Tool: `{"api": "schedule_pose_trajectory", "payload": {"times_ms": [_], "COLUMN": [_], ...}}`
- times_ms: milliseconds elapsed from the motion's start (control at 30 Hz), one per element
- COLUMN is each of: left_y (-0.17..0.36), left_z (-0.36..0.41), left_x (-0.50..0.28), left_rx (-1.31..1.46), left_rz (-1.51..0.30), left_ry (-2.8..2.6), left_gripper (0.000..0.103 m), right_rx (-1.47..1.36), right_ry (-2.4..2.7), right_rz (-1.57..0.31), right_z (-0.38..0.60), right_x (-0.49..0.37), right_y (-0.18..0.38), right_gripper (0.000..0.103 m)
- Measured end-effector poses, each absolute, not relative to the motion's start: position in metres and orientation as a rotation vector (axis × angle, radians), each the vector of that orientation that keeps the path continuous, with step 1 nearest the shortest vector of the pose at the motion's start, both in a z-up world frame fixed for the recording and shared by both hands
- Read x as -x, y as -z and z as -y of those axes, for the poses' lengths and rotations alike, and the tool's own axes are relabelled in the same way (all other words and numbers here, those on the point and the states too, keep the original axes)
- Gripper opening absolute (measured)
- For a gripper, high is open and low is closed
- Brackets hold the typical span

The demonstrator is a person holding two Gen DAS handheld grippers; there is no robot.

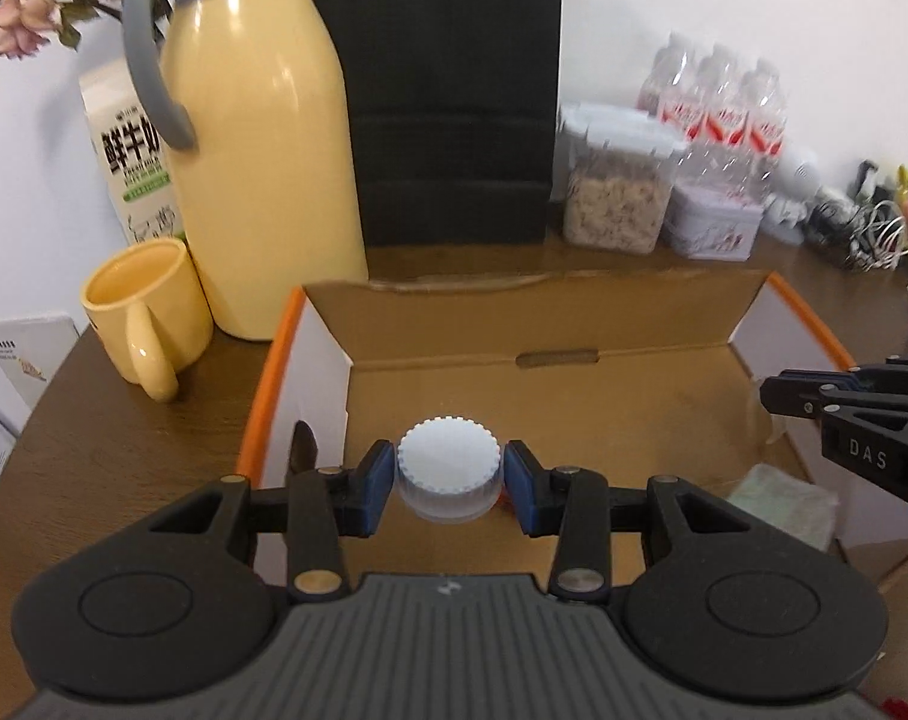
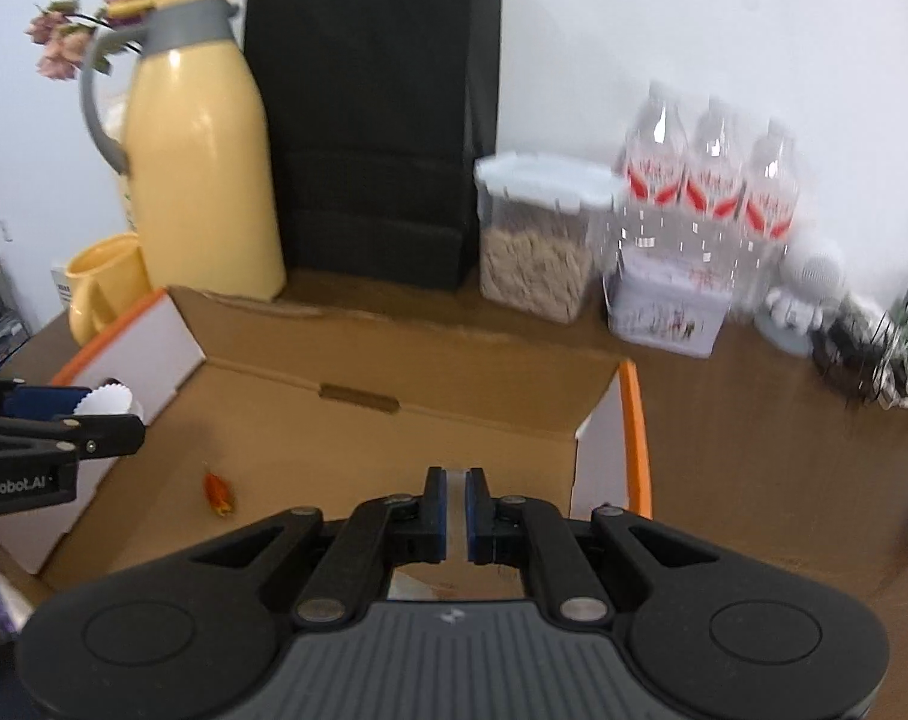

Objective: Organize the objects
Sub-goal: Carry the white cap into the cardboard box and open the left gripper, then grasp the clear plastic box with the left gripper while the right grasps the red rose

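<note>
On the left, the left hand-held gripper [image 1: 447, 483] is clamped on a bottle's white ribbed cap [image 1: 447, 457], its blue pads pressing both sides, above the open cardboard box [image 1: 634, 324] on the table [image 1: 123, 450]. To the right, the right hand-held gripper [image 2: 455, 513] is pinched together on a thin clear sheet [image 2: 455, 498] over the same box.
</note>
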State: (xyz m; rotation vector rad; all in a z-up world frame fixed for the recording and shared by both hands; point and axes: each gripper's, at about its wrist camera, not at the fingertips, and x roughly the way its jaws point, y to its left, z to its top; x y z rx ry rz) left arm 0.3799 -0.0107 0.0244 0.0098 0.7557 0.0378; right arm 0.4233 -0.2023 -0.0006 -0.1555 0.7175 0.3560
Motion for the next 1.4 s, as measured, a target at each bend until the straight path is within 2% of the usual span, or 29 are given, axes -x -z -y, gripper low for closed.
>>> {"api": "schedule_pose_trajectory", "payload": {"times_ms": [167,200,233,267,300,333,400,433,500,567,733,1000,1133,1400], "left_y": [-0.018,-0.018,-0.018,-0.019,-0.020,-0.021,-0.024,-0.026,-0.031,-0.034,-0.037,-0.047,-0.059,-0.079], "left_z": [0.015,0.015,0.015,0.015,0.015,0.014,0.013,0.012,0.010,0.008,0.006,0.001,-0.004,-0.012], "left_x": [-0.386,-0.386,-0.386,-0.385,-0.383,-0.382,-0.379,-0.377,-0.373,-0.370,-0.362,-0.337,-0.310,-0.248], "left_rx": [-0.021,-0.025,-0.027,-0.027,-0.028,-0.029,-0.022,-0.015,-0.005,0.007,0.009,0.020,0.043,0.030], "left_rz": [-0.768,-0.768,-0.767,-0.759,-0.749,-0.739,-0.721,-0.707,-0.677,-0.662,-0.653,-0.628,-0.576,-0.479], "left_ry": [-0.043,-0.045,-0.049,-0.055,-0.060,-0.065,-0.072,-0.079,-0.092,-0.097,-0.115,-0.124,-0.142,-0.152], "left_gripper": [0.043,0.048,0.054,0.064,0.073,0.077,0.098,0.103,0.103,0.103,0.103,0.103,0.103,0.103], "right_rx": [0.138,0.136,0.135,0.131,0.127,0.123,0.116,0.112,0.109,0.109,0.108,0.110,0.112,0.126], "right_ry": [-0.347,-0.342,-0.342,-0.343,-0.342,-0.339,-0.333,-0.331,-0.326,-0.320,-0.318,-0.326,-0.338,-0.354], "right_rz": [-0.756,-0.758,-0.758,-0.757,-0.755,-0.752,-0.746,-0.745,-0.735,-0.723,-0.709,-0.690,-0.653,-0.577], "right_z": [0.204,0.204,0.204,0.204,0.205,0.205,0.207,0.207,0.208,0.209,0.209,0.210,0.214,0.227], "right_x": [-0.432,-0.432,-0.432,-0.431,-0.431,-0.430,-0.429,-0.428,-0.425,-0.422,-0.414,-0.389,-0.367,-0.305], "right_y": [0.013,0.015,0.015,0.016,0.016,0.016,0.015,0.014,0.012,0.009,0.003,-0.010,-0.022,-0.046], "right_gripper": [0.010,0.011,0.018,0.026,0.031,0.037,0.041,0.046,0.056,0.072,0.088,0.091,0.102,0.103]}}
